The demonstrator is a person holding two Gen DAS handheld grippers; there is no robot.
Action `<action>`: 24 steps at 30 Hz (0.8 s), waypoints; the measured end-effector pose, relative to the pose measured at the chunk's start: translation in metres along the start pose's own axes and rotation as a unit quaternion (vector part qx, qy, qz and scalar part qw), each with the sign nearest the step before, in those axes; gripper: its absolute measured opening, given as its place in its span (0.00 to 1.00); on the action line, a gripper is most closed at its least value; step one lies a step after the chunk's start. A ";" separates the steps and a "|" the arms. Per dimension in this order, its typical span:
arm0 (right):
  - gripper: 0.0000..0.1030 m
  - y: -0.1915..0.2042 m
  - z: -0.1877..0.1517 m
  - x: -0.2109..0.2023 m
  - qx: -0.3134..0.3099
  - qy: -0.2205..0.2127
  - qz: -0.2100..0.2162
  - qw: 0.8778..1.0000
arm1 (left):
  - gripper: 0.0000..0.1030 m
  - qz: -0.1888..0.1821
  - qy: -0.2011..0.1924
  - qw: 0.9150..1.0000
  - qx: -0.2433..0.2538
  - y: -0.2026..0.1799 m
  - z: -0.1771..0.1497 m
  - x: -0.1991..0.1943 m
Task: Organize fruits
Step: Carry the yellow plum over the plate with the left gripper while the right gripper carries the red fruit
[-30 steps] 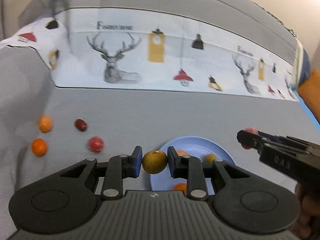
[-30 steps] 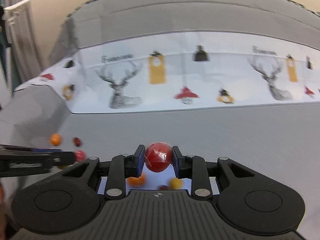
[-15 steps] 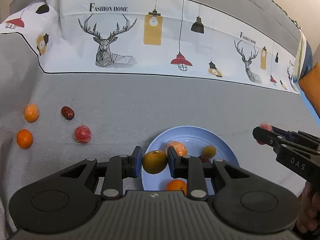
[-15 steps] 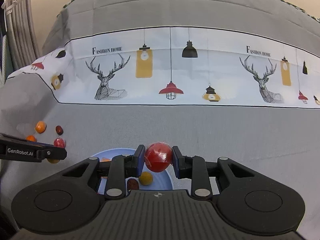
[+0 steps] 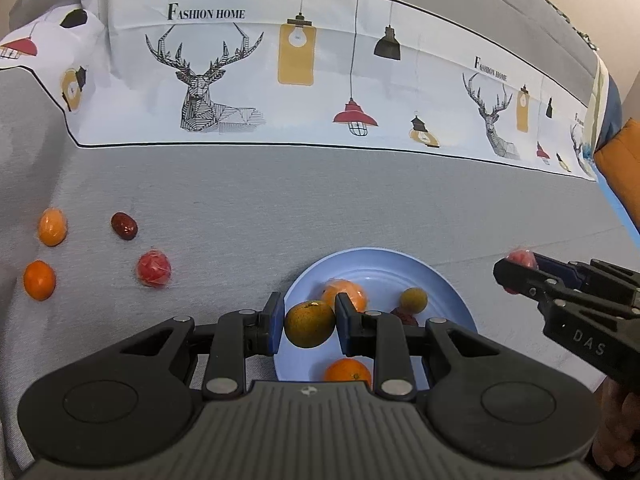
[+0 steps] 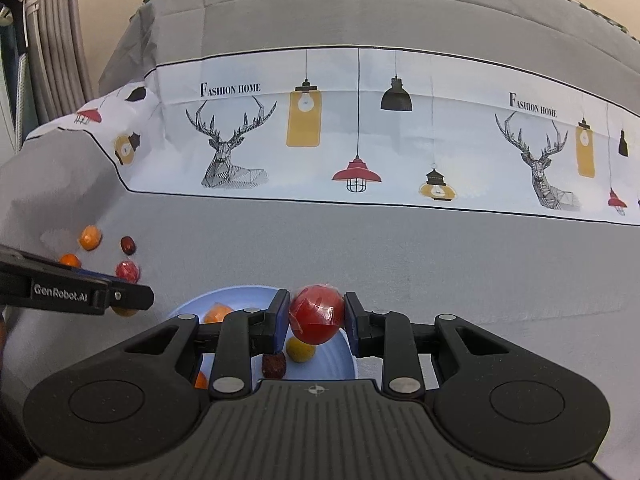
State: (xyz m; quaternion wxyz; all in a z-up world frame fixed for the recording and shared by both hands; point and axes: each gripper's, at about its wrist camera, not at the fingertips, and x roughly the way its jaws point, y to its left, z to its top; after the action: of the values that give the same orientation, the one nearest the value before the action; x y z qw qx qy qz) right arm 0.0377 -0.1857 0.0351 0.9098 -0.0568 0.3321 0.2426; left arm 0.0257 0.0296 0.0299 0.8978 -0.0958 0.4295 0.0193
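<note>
Right now your left gripper [image 5: 309, 322] pinches a greenish fruit [image 5: 309, 323] over the blue plate [image 5: 448, 284]; your right gripper [image 6: 317, 320] clamps a red fruit [image 6: 317, 314] above the plate's far edge. Four fruits lie loose on the grey cloth [image 5: 280, 200].

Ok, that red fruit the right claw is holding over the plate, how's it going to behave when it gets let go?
The red fruit looks round, so it will probably roll once the right claw opens. The blue plate has a raised rim that should likely contain it. Its shiny wrapping looks slick, so it may slip, and it could nudge the small yellow fruit below.
</note>
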 end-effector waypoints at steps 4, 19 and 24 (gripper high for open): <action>0.29 -0.002 -0.001 -0.001 -0.003 0.001 -0.001 1.000 | 0.29 -0.013 0.003 1.000 0.004 -0.002 0.000 0.003; 0.29 0.016 -0.014 0.014 -0.058 0.066 -0.002 0.996 | 0.29 -0.033 -0.008 0.991 0.131 -0.052 -0.018 0.013; 0.29 0.010 -0.015 0.016 -0.043 0.072 -0.004 0.997 | 0.29 -0.031 -0.008 0.989 0.143 -0.056 -0.020 0.016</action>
State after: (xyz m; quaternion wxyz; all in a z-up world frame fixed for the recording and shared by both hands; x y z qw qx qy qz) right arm 0.0349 -0.1743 0.0137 0.8812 -0.1139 0.3855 0.2486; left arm 0.0274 -0.0294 0.0139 0.9056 0.0202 0.4179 -0.0691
